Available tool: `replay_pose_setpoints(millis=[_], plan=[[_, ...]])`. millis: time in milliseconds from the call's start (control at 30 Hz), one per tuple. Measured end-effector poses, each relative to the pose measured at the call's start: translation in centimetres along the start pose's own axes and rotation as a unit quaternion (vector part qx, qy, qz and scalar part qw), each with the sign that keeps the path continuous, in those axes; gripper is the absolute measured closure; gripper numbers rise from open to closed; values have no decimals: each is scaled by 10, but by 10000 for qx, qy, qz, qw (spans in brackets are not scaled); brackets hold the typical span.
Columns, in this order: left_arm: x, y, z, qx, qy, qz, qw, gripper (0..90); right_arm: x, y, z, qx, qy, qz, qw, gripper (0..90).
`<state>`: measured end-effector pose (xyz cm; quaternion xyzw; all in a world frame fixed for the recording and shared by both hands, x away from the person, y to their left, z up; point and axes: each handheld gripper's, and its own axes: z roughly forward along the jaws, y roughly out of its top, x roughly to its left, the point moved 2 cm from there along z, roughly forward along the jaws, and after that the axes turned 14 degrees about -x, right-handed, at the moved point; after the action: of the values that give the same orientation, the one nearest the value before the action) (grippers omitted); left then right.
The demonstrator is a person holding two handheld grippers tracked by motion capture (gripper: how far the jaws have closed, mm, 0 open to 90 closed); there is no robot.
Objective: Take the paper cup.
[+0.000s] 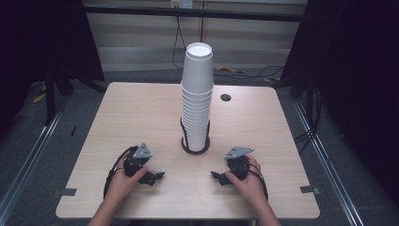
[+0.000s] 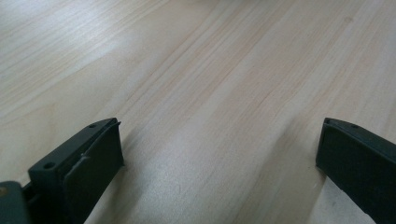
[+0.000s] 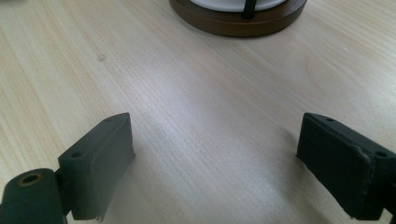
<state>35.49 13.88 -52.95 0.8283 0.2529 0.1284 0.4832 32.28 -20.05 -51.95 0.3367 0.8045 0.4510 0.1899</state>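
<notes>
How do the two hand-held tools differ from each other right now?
The left tool lies left of the cup stack and points right; the right tool lies right of it and points left. The right tool's own view shows the stack's brown base ahead; the left tool's shows bare table. Both rest open and empty.

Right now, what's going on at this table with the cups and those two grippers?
A person sits at a wooden table, a hand-held gripper in each hand. The left gripper and the right gripper both rest low on the table with jaws open and nothing between them. In front of them stands a tall stack of white paper cups in a round dark holder. Neither gripper touches the stack; nothing has been picked up yet.
</notes>
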Motion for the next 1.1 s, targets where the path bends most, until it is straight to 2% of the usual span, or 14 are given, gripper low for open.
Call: replay_pose_setpoints(millis=[433, 567, 633, 667, 700, 733, 767, 800, 833, 867, 900, 967, 1067, 1100], plan=[[-6, -2, -5, 40, 266, -159, 9995, 0, 3, 0, -1, -43, -54, 32, 10000, 133], [-8, 1, -6, 42, 109, -173, 9998, 26, 4, -1, -4, -57, 49, 57, 10000, 143], [-7, 7, -9, -89, 17, -263, 9996, 30, 4, -1, -6, -137, 163, 274, 9994, 141], [-7, 7, -9, -89, 17, -263, 9996, 30, 4, -1, -6, -137, 163, 274, 9994, 141], [-6, 11, -12, -150, 7, -280, 9995, 30, 1, 3, -11, -254, 260, 478, 9982, 142], [-3, 21, -16, -331, -113, -508, 9981, 30, -1, 7, -14, -357, 301, 532, 9975, 142], [-3, 21, -16, -331, -113, -508, 9981, 30, -1, 7, -14, -357, 301, 532, 9975, 142], [0, 33, -21, -393, -213, -613, 9971, 30, -4, 21, -21, -577, 346, 556, 9962, 142], [0, 33, -21, -393, -213, -613, 9971, 31, -4, 21, -21, -577, 346, 556, 9962, 142], [2, 47, -25, -528, -273, -584, 9965, 30, -5, 37, -26, -777, 395, 556, 9946, 142], [2, 47, -25, -528, -273, -584, 9965, 31, -5, 37, -26, -777, 395, 556, 9946, 142], [4, 70, -30, -734, -388, -533, 9951, 30, -5, 63, -33, -993, 569, 544, 9919, 142], [7, 88, -30, -763, -479, -495, 9947, 30, -8, 85, -39, -1013, 589, 541, 9916, 142], [7, 88, -30, -763, -479, -495, 9947, 30, -9, 91, -41, -1048, 572, 557, 9913, 143]])
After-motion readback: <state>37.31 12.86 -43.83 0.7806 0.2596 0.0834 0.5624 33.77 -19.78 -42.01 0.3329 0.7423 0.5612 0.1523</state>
